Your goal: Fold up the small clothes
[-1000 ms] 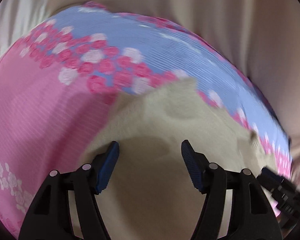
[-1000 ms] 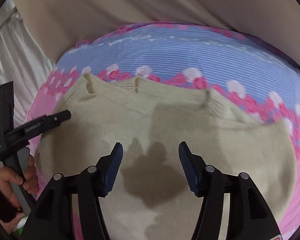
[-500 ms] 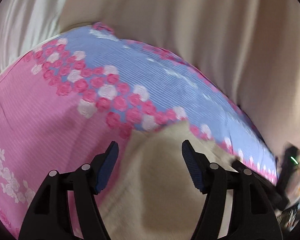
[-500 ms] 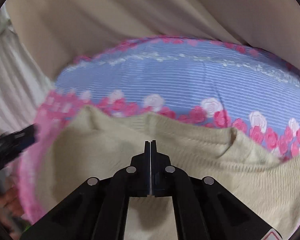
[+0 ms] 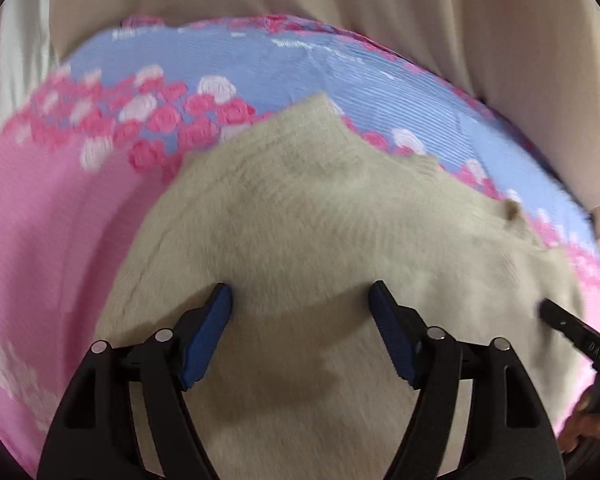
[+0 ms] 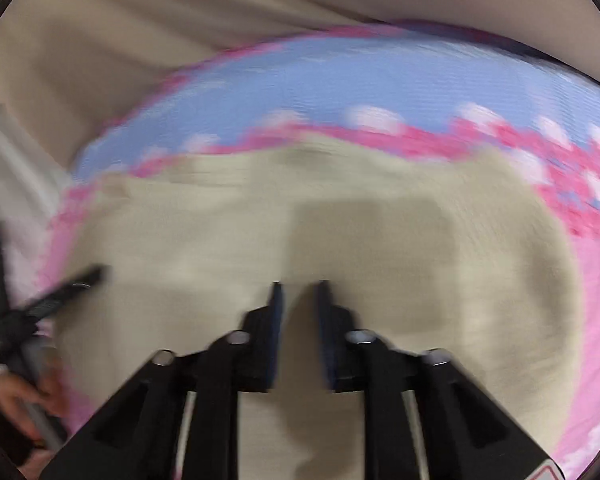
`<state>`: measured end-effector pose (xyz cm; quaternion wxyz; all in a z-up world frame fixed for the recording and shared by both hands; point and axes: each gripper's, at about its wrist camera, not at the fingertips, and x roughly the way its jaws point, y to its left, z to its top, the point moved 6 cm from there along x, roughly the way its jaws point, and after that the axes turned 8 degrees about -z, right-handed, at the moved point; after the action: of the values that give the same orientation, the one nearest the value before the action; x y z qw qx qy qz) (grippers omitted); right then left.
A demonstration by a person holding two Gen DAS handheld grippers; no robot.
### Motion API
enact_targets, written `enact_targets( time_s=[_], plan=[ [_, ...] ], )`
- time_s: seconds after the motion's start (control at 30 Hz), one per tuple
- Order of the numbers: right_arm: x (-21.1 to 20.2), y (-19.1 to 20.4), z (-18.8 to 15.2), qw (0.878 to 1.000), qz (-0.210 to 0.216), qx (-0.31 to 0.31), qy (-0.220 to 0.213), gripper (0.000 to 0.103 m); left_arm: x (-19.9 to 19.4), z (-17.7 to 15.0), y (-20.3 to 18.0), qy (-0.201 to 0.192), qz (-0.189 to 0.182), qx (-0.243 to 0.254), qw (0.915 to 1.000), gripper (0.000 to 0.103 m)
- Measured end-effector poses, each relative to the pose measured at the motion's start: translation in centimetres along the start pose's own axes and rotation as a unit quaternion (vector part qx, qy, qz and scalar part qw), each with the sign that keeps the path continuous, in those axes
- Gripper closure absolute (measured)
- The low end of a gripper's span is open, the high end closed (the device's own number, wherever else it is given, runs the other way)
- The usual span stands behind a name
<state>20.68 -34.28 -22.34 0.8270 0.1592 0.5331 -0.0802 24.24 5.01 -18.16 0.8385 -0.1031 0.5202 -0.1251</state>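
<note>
A beige knitted sweater point(image 5: 340, 240) lies flat on a pink and blue rose-print cloth point(image 5: 52, 220). The left claw point(image 5: 300, 300) hovers above it, jaws wide apart and just widened, gripping nothing. The right claw point(image 6: 299, 286) shows a narrow gap, holding nothing

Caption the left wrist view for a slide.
Left gripper, jaws just opened further, over beige knit sweater on floral bedding.

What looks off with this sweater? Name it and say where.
Nothing is spilled or torn. The beige sweater lies spread on the floral sheet, but a small nub on its far edge, toward the right, curls up instead of lying flat. Blur hides finer detail.
</note>
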Motion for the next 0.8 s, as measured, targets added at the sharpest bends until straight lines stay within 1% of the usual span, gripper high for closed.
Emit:
enact_targets(
  time_s=[0.03,0.07,0.1,0.13,0.17,0.2,0.23,0.27,0.3,0.33,0.37,0.4,0.43,0.5,0.53,0.57,0.63,0.67,0.7,0.73,0.77,0.8],
  plan=[
    [0.1,-2.3,0.8,0.999,-0.007,0.043,-0.006,0.103,0.4,0.4,0.1,0.0,0.006,-0.001,1.0,0.025],
    [-0.1,-4.0,1.6,0.997,-0.005,0.078,-0.008,0.103,0.7,0.8,0.2,0.001,0.008,-0.002,1.0,0.024],
    [-0.5,-4.6,2.1,0.995,0.004,0.095,-0.01,0.103,1.1,1.2,0.2,0.002,0.008,-0.003,1.0,0.022],
    [-1.3,-4.7,2.4,0.995,0.005,0.099,-0.019,0.103,1.4,1.4,0.1,0.006,0.01,-0.001,0.9999,0.021],
    [-2.2,-4.4,2.6,0.996,-0.01,0.085,-0.035,0.102,1.6,1.5,-0.1,0.012,0.013,0.002,0.9998,0.02],
    [-2.4,-4.0,2.6,0.997,-0.022,0.063,-0.045,0.09,1.7,1.6,-0.1,0.014,0.017,0.005,0.9997,0.019],
    [-1.6,-3.9,2.4,0.998,-0.044,0.032,-0.039,0.09,1.8,1.6,-0.2,0.015,0.02,0.007,0.9997,0.019],
    [-0.7,-4.5,2.2,0.997,-0.066,0.021,-0.022,0.091,1.8,1.5,-0.2,0.014,0.021,0.006,0.9997,0.019],
    [-0.4,-5.2,2.2,0.998,-0.055,0.031,-0.019,0.095,1.8,1.5,-0.2,0.014,0.023,0.002,0.9996,0.019],
    [-1.0,-5.7,2.4,0.997,-0.047,0.053,-0.02,0.095,1.4,1.5,-0.3,0.017,0.023,-0.009,0.9995,0.021],
    [-1.9,-6.0,2.6,0.996,-0.054,0.068,-0.02,0.095,0.9,1.6,-0.5,0.018,0.018,-0.017,0.9995,0.022],
    [-3.2,-6.4,2.5,0.996,-0.049,0.073,-0.032,0.092,0.5,1.7,-0.7,0.016,0.011,-0.021,0.9996,0.023],
    [-4.9,-6.2,2.3,0.995,-0.038,0.074,-0.052,0.087,-0.4,1.6,-1.0,0.01,0.001,-0.026,0.9996,0.023],
    [-7.0,-5.6,1.1,0.995,-0.026,0.063,-0.068,0.087,-1.4,1.4,-1.5,0.006,-0.004,-0.022,0.9997,0.023],
    [-7.4,-5.6,0.2,0.996,-0.025,0.053,-0.066,0.087,-1.8,1.1,-1.8,0.007,-0.001,-0.017,0.9998,0.023],
    [-7.0,-5.3,-0.5,0.997,-0.034,0.037,-0.055,0.087,-2.0,0.8,-2.0,0.01,0.003,-0.012,0.9999,0.023],
    [-5.0,-6.2,-2.3,0.998,-0.062,0.016,-0.017,0.088,-2.1,0.1,-2.5,0.019,0.008,-0.004,0.9998,0.023],
    [-3.7,-7.1,-2.8,0.997,-0.08,0.02,-0.007,0.093,-2.1,-0.3,-2.7,0.022,0.007,-0.001,0.9997,0.023],
    [-3.8,-8.1,-3.0,0.997,-0.07,0.037,-0.011,0.099,-2.2,-0.5,-2.9,0.022,0.009,-0.001,0.9997,0.023],
    [-4.2,-8.8,-2.8,0.996,-0.062,0.07,-0.014,0.099,-2.2,-0.8,-3.0,0.024,0.009,-0.003,0.9997,0.023],
    [-5.0,-9.2,-2.6,0.993,-0.063,0.097,-0.018,0.099,-2.3,-1.0,-3.0,0.025,0.007,-0.005,0.9996,0.023],
    [-6.0,-9.5,-2.3,0.993,-0.058,0.104,-0.027,0.095,-2.4,-1.2,-3.1,0.025,0.007,-0.006,0.9996,0.023]
  ],
)
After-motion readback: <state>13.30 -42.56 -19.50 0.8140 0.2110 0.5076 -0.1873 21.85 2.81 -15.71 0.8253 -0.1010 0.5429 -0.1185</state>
